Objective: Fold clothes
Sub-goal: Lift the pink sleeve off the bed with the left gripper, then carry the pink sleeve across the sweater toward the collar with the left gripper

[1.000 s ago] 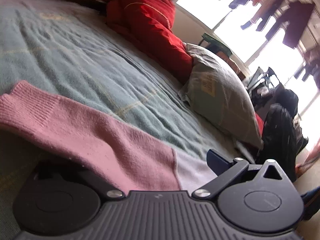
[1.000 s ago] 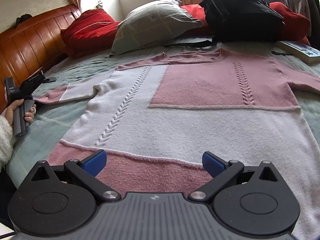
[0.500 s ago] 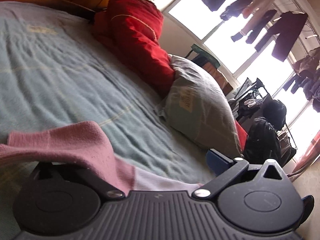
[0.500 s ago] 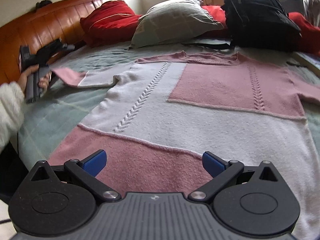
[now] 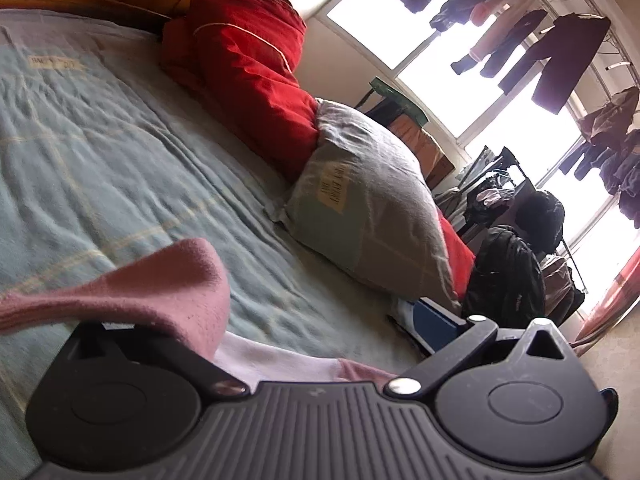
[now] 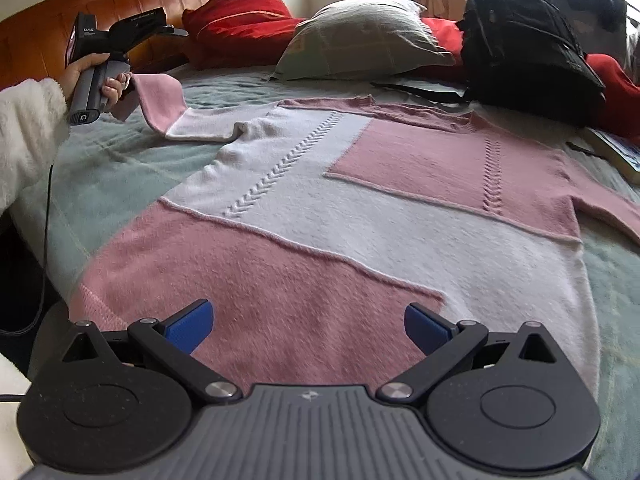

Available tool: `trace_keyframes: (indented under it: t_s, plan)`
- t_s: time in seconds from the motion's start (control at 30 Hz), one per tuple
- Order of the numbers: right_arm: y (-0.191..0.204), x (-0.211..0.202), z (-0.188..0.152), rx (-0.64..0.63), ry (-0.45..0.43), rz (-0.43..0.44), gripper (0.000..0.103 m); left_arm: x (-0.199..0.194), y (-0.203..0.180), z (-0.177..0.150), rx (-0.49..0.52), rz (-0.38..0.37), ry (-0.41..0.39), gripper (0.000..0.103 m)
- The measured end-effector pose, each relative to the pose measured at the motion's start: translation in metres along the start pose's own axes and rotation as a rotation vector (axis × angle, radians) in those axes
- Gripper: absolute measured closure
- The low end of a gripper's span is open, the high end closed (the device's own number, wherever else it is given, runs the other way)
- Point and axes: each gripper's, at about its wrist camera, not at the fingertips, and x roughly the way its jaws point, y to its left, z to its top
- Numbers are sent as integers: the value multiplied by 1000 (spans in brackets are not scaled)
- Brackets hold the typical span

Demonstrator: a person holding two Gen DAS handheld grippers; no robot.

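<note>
Our left gripper (image 5: 320, 320) lifts the sweater (image 6: 360, 216) sleeve (image 5: 168, 292), its grip hidden; our right gripper (image 6: 307, 326) hovers spread wide over the hem.

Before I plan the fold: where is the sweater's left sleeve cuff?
In the right wrist view it is at upper left, the pink cuff lifted off the bedspread beside the person's hand.
</note>
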Motion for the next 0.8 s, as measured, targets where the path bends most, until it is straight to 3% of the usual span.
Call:
trace_keyframes:
  t_s: [0.47,0.6,0.8]
  plan:
    - [-36,-36,-28,50,-38,21,0,5,-83,-12,32,-5,39,1]
    - [-43,-34,-31,47,-11,102,0,12,-104,-17,31,-8,52,1]
    - [-45,-36,-23,-2,10,112,0,20,-136,-26,37,-17,70,1]
